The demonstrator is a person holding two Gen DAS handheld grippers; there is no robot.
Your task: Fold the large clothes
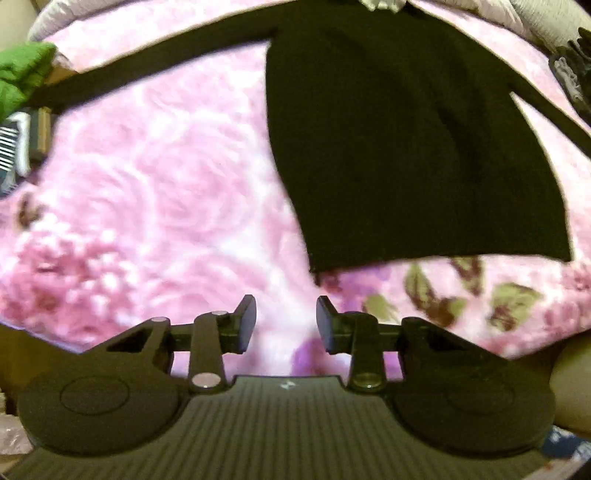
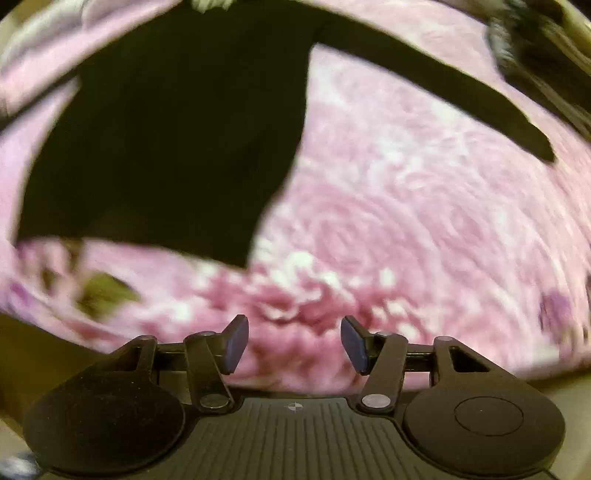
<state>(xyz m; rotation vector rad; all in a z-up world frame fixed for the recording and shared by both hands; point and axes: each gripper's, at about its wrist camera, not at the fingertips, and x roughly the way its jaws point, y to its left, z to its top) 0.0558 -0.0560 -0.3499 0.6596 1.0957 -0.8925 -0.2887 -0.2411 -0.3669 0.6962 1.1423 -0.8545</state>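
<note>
A black long-sleeved garment [image 1: 406, 147] lies spread flat on a pink rose-patterned blanket [image 1: 166, 184], both sleeves stretched out to the sides. In the left wrist view its hem is just ahead and to the right of my left gripper [image 1: 286, 321], which is open and holds nothing. In the right wrist view the same black garment [image 2: 177, 129] fills the upper left, with one sleeve [image 2: 461, 92] reaching right. My right gripper [image 2: 293, 341] is open over the blanket [image 2: 424, 240], below and right of the hem corner, apart from the cloth.
A green cloth [image 1: 22, 74] and a striped object [image 1: 14, 144] sit at the blanket's left edge. Dark clothing [image 1: 572, 77] lies at the far right, seen too in the right wrist view as a dark heap [image 2: 535, 48]. A pale item [image 1: 384, 3] rests near the collar.
</note>
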